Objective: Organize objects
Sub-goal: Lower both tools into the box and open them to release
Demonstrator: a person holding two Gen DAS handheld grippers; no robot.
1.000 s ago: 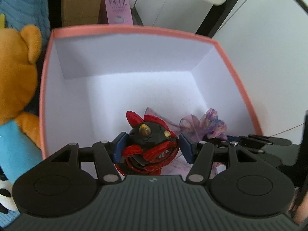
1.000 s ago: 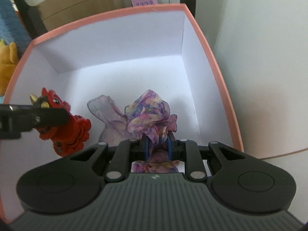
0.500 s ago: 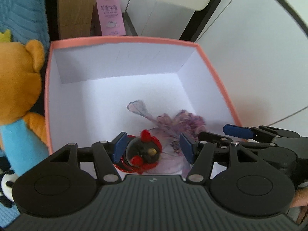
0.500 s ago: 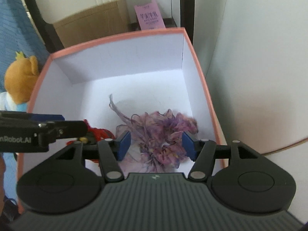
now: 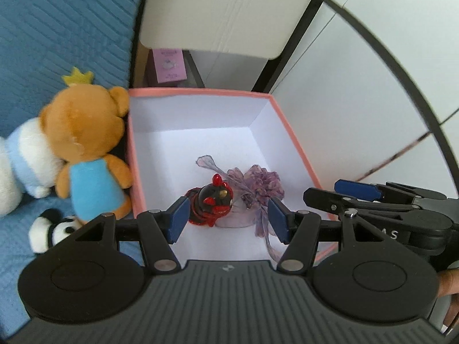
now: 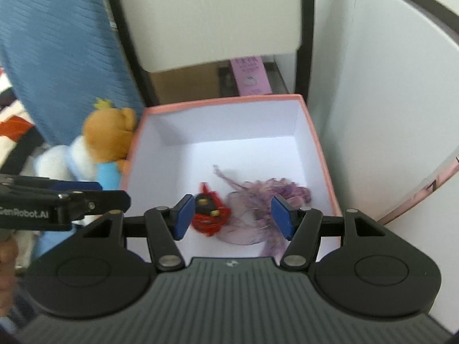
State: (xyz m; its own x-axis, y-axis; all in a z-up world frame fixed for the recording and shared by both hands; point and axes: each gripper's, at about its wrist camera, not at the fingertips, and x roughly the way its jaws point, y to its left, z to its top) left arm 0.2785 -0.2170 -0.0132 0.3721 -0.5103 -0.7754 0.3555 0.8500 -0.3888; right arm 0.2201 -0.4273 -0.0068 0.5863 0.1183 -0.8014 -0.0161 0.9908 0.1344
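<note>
While both tongs hang empty, jaws apart | red-black glossy figurine [image 5: 211, 200] + purple sheer scrunchie [image 5: 258, 186] lie in pink cardboard box [image 5: 298, 149], 12 o'clock of L gripper [image 5: 228, 219] & R gripper [image 6: 233, 218] | orange plush bear [image 5: 86, 132] outside, 10 o'clock, L nearer, prob next.

pink carton [image 5: 169, 66] print: blurred, perhaps unreadable | panda plush [image 5: 51, 229]: partly hidden

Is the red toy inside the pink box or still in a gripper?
Inside. The red toy lies on the pink box floor beside the purple scrunchie; the left gripper is open above it.
</note>
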